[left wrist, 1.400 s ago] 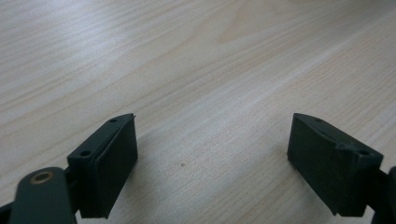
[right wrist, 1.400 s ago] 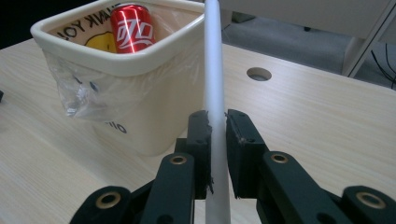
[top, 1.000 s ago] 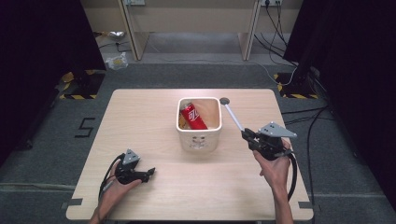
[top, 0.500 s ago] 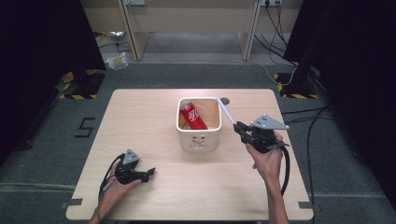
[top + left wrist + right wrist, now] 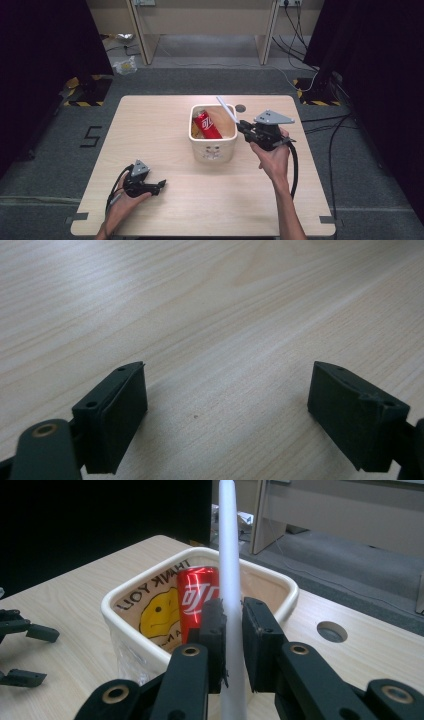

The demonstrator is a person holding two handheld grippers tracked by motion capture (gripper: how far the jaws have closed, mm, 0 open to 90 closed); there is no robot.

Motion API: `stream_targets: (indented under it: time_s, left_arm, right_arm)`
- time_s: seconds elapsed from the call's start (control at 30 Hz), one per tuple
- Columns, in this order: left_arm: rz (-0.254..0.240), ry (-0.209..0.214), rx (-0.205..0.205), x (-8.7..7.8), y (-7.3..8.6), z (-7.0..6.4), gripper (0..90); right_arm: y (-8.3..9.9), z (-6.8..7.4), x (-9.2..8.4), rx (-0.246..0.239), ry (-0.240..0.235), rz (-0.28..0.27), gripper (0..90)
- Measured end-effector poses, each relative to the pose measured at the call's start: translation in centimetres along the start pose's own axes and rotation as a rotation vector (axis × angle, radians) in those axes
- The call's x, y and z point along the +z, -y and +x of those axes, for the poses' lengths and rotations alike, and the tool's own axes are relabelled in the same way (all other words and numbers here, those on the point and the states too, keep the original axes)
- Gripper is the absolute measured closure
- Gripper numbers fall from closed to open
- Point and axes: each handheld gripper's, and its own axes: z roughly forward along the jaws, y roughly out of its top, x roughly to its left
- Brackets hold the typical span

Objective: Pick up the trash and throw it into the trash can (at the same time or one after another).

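A cream tub [image 5: 213, 148] with a smiley face stands mid-table, and a red drink can [image 5: 207, 125] leans inside it. My right gripper [image 5: 241, 125] hovers by the tub's right rim, shut on a long white straw [image 5: 226, 108] that slants up and left over the tub. In the right gripper view the straw [image 5: 227, 540] rises between the two pads, in front of the can [image 5: 197, 597] and the tub [image 5: 116, 614]. My left gripper [image 5: 160, 186] rests on the table at the front left, open. Bare wood lies between its jaws in the left gripper view [image 5: 227, 405].
A round cable hole [image 5: 241, 108] sits in the tabletop behind the tub. The wooden table [image 5: 165, 125] has dark carpet around it. Desk legs and cables stand at the back, and a black cable trails from each gripper.
My right hand has carried the straw left and a little up, from beside the tub to its right rim, so the straw's tip is over the tub. The left hand stayed still.
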Motion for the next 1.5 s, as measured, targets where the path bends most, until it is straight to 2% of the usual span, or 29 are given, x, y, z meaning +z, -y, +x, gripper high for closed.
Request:
stream_targets:
  time_s: [0.27,0.73,1.5]
  left_arm:
    - [-0.004,0.002,-0.003,0.0,0.0,0.0,15.2]
    - [-0.004,0.003,-0.004,0.0,0.0,0.0,15.2]
    - [-0.005,0.004,-0.004,0.0,0.0,0.0,15.3]
  right_arm:
    - [-1.8,0.5,2.1,-0.004,-0.032,0.007,80.0]
    - [-3.1,0.6,4.2,0.007,-0.045,0.014,79.9]
    - [-5.2,0.6,8.7,0.023,-0.073,0.032,79.8]
